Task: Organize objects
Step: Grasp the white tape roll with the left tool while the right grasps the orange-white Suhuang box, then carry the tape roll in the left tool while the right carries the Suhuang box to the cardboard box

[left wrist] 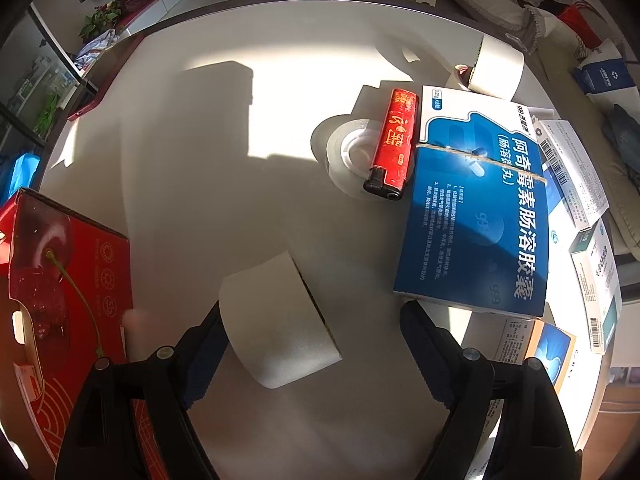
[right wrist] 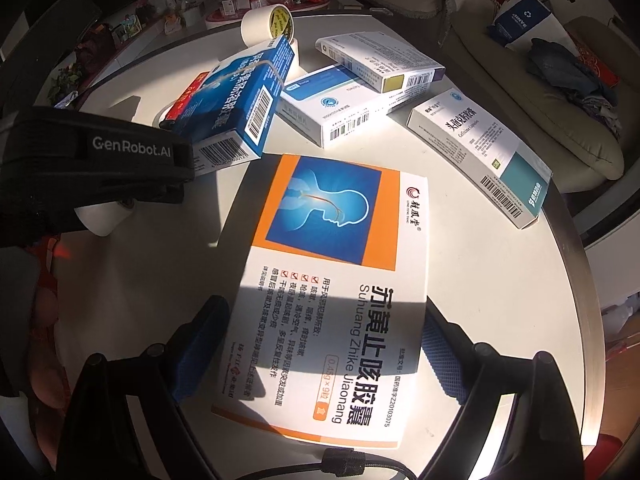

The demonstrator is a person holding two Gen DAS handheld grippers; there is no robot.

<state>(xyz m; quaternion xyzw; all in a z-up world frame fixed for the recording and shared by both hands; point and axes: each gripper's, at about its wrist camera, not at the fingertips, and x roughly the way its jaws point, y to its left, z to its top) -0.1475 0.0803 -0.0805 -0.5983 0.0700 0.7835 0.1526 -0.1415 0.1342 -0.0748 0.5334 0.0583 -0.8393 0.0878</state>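
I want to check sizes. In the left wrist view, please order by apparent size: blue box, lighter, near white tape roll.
1. Blue box
2. White tape roll, enlarged by nearness
3. Lighter

Matt white paper tape roll; glossy red plastic lighter; smooth cardboard orange medicine box; smooth white tabletop.

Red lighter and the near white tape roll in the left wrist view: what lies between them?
Nothing: in the left wrist view, only bare white table separates the red lighter from the near white tape roll.
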